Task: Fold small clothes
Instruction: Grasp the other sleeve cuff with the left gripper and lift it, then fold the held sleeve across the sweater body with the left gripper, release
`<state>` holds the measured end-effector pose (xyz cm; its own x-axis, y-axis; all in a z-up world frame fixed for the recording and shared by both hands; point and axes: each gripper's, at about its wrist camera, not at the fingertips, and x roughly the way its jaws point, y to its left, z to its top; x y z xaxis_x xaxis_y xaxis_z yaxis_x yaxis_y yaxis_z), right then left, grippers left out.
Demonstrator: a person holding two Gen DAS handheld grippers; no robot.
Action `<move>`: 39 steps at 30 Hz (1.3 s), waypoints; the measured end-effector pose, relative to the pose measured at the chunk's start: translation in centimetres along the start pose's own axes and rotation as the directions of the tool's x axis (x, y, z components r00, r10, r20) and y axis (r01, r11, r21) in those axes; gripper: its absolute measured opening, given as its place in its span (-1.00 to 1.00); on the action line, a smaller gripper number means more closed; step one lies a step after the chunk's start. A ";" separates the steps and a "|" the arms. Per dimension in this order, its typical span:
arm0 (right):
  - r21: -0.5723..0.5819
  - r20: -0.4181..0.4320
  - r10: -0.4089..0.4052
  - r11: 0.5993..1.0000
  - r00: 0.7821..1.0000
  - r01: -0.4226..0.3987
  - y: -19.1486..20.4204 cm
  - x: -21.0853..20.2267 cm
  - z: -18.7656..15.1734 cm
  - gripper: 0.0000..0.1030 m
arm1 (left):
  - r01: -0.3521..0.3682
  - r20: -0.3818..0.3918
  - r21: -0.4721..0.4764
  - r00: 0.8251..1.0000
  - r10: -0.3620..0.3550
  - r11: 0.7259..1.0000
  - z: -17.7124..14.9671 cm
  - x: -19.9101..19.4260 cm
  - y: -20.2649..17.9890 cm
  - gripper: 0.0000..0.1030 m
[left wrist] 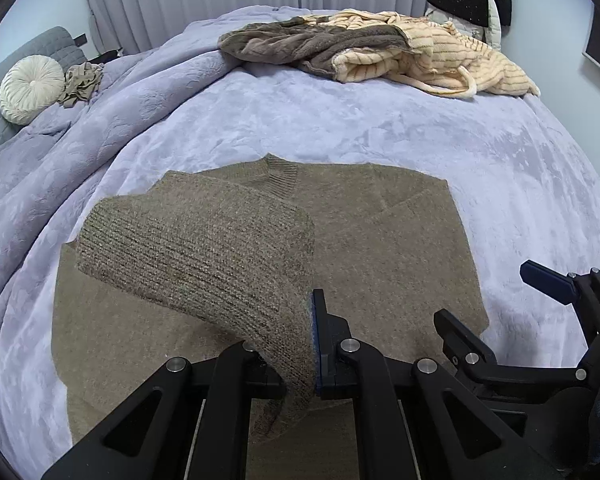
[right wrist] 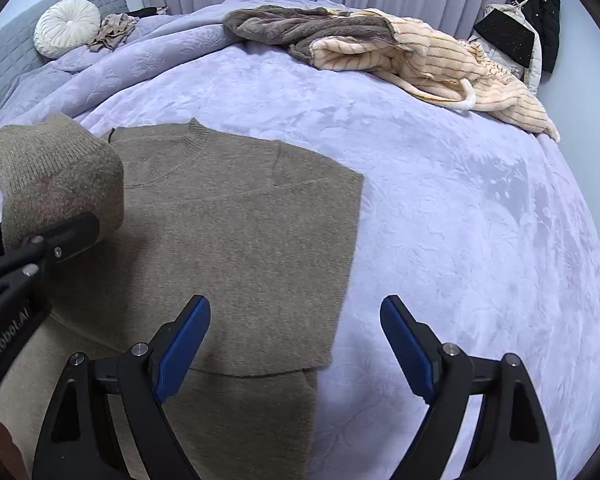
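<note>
An olive-brown knit sweater (left wrist: 384,248) lies flat on the lilac bed cover (left wrist: 380,128); it also shows in the right wrist view (right wrist: 236,208). My left gripper (left wrist: 306,344) is shut on the sweater's left sleeve (left wrist: 196,248) and holds it lifted and folded over the body. In the right wrist view the lifted sleeve (right wrist: 60,176) hangs from the left gripper (right wrist: 56,236) at the far left. My right gripper (right wrist: 296,344) is open and empty above the sweater's lower right edge. It also shows at the right edge of the left wrist view (left wrist: 500,300).
A heap of brown and cream striped fleece clothes (left wrist: 380,48) lies at the far side of the bed (right wrist: 380,48). A round white cushion (left wrist: 30,88) and a small crumpled cloth (left wrist: 82,82) sit at the far left. Dark clothes (right wrist: 536,20) hang at the far right.
</note>
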<state>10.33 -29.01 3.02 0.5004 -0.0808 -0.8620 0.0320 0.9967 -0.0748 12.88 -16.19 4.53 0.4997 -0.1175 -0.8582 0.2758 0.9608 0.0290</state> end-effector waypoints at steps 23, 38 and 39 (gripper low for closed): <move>0.091 -0.006 0.092 0.992 0.996 -0.091 -2.5 -0.2 -2.8 0.71 | 0.334 -0.048 -0.157 0.937 -0.345 0.929 -3.4 0.2 5.1 0.61; -0.011 -0.057 0.159 0.987 0.986 -0.160 10.7 4.0 1.7 0.63 | 0.237 -0.074 -0.380 0.956 -0.285 0.894 -5.2 4.6 16.7 0.61; -0.006 -0.069 0.132 0.991 0.989 -0.133 10.3 4.5 1.4 0.16 | 0.226 -0.079 -0.358 0.960 -0.270 0.906 -5.1 4.6 16.2 0.61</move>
<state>14.11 -19.11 -0.90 0.4390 0.0511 -0.8971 -0.0401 0.9985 0.0373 15.42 0.15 -1.54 0.3400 -0.3526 -0.8718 0.0692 0.9339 -0.3507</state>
